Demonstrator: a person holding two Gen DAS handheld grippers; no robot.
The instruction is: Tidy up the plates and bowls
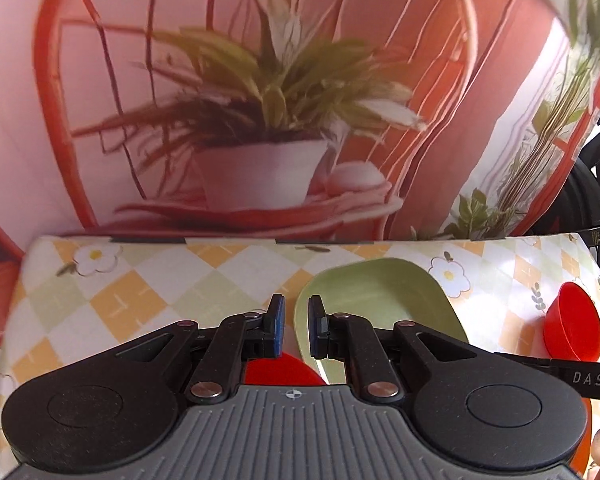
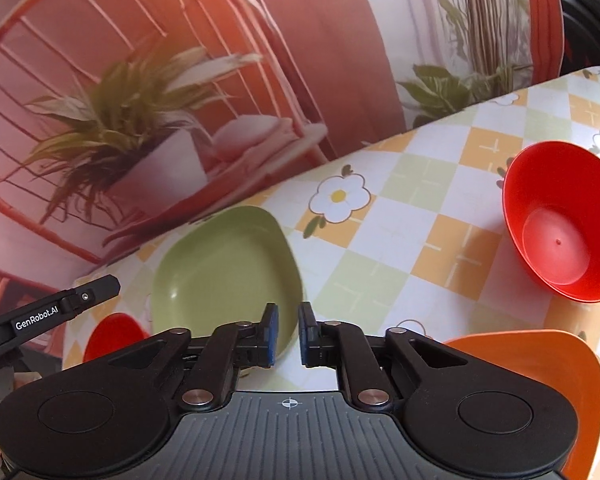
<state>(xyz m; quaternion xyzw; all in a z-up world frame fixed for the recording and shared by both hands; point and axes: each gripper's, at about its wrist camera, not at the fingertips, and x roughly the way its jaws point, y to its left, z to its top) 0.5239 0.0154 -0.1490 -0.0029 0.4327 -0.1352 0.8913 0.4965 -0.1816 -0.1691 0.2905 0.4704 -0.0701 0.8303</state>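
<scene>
1. The counter (image 2: 384, 248) wears a glossy checked oilcloth in orange, pale green and white, printed with daisies.
2. A smooth, matte green plastic plate (image 2: 224, 268) with rounded corners and a raised rim lies at centre left of the right view, just beyond the right tool (image 2: 288, 334).
3. A shiny red plastic bowl (image 2: 560, 220), round and deep, sits at the right edge; a second red bowl (image 2: 114, 334) shows lower left.
4. A flat orange plastic plate (image 2: 540, 364) fills the lower right.
5. Both tools, the left tool (image 1: 296, 326) included, stand slightly apart, gripping nothing.
</scene>
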